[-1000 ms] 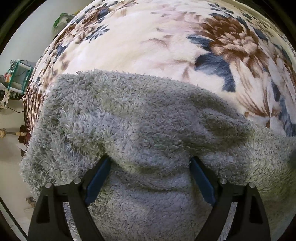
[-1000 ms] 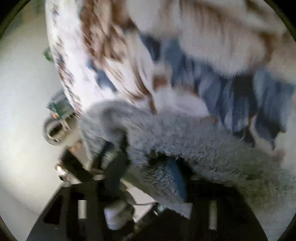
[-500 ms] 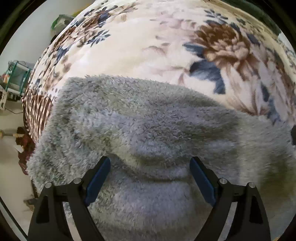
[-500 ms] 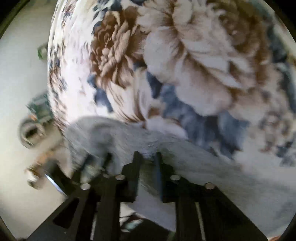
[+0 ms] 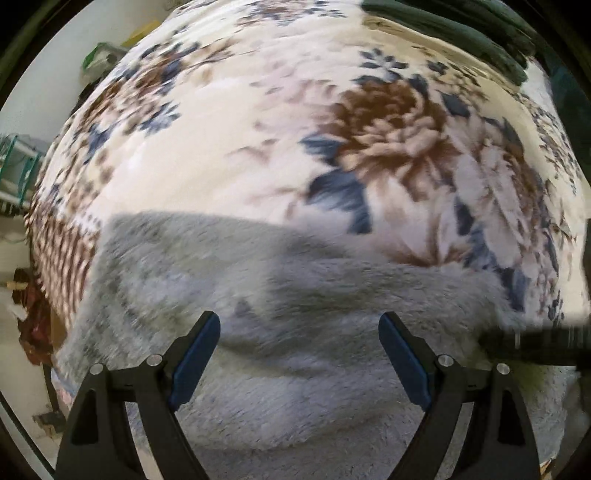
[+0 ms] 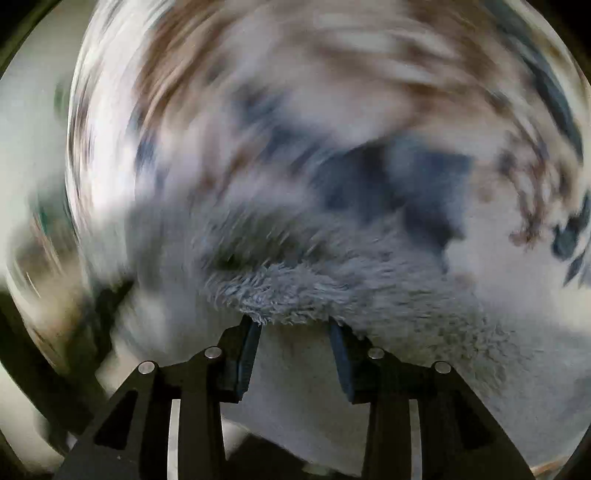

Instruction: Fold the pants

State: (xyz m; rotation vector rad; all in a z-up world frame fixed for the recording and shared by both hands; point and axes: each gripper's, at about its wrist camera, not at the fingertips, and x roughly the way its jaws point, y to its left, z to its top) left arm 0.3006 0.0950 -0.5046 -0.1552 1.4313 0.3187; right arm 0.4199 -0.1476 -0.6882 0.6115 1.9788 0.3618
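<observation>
The grey fleece pants (image 5: pixel 280 280) lie spread on a floral bedspread (image 5: pixel 258 129). My left gripper (image 5: pixel 299 325) is wide open just above the fleece and holds nothing. In the blurred right wrist view the pants (image 6: pixel 369 280) fill the lower half. My right gripper (image 6: pixel 293 325) has its jaws partly apart, with a fold of fleece lying over its fingertips (image 6: pixel 338 339). I cannot tell if it pinches the cloth. The right gripper also shows in the left wrist view as a dark bar (image 5: pixel 535 341) on the pants' right side.
The bed's left edge (image 5: pixel 48 236) drops to the floor, where a green rack (image 5: pixel 14 166) stands by the wall. Dark green bedding (image 5: pixel 461 29) lies at the far right of the bed.
My right gripper's jaws have spread from nearly shut and it swings fast over the pants. My left gripper has drawn back a little; the fleece no longer bulges between its fingers.
</observation>
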